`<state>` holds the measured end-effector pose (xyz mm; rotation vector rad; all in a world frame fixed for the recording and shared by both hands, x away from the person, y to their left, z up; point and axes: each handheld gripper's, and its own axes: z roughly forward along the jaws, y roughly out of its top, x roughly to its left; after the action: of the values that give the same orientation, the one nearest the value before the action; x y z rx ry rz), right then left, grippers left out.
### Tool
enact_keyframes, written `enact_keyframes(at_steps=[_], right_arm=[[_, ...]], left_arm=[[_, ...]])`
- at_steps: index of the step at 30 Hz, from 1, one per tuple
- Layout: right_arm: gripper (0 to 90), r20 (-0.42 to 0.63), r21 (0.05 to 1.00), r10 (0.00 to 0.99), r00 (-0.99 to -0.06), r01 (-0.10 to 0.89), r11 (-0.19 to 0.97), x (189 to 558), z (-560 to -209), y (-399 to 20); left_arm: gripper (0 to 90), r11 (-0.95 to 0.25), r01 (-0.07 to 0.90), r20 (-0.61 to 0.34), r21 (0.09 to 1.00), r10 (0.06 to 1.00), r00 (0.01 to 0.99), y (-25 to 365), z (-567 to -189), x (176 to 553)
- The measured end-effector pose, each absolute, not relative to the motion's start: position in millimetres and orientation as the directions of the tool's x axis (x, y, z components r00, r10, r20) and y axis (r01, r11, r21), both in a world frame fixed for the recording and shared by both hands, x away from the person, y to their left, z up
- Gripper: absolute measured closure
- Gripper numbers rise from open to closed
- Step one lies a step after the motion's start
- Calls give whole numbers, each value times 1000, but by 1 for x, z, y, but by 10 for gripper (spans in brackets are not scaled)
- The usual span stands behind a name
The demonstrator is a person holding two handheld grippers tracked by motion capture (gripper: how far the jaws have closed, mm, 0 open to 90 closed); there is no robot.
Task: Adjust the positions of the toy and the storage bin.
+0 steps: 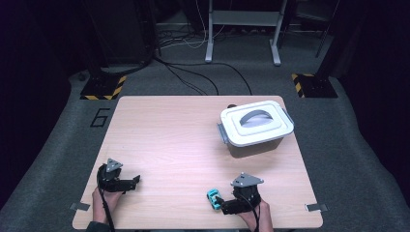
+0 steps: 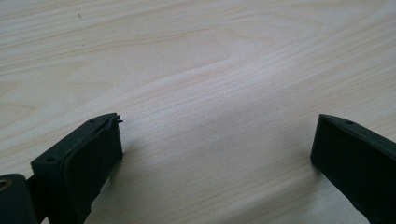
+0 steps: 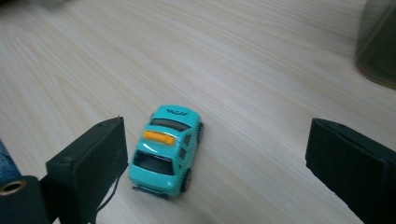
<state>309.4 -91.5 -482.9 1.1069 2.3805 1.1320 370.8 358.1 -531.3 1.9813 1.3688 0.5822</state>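
Beyond the right gripper's (image 3: 217, 154) spread fingers and toy car (image 3: 167, 149) stands a lidded box (image 1: 256, 128).

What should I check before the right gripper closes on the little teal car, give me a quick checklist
1. Right gripper open wide: ok.
2. Teal toy car between its jaws: ok, though it sits close to one jaw, off centre.
3. Car on its wheels on the table: ok.
4. Left gripper open and away from the car: ok.
5. Lidded box open to take the car: not ok, the lid is on.
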Motion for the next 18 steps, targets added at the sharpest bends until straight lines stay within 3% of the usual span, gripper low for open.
enact_keyframes(at_steps=[2,9,12,18], right_arm=[[0,69,753,743,-666,523,399,306,-486,-81],[2,50,734,727,-685,519,438,304,-496,-63],[108,24,727,725,-688,510,460,303,-499,-56],[211,7,712,731,-682,517,475,302,-503,-49]], left_arm=[[18,-242,645,-5,725,935,356,358,-531,371],[19,-241,645,-5,726,935,355,358,-531,371],[19,-240,644,-5,726,935,355,358,-531,371],[23,-240,643,-5,727,935,355,358,-531,371]])
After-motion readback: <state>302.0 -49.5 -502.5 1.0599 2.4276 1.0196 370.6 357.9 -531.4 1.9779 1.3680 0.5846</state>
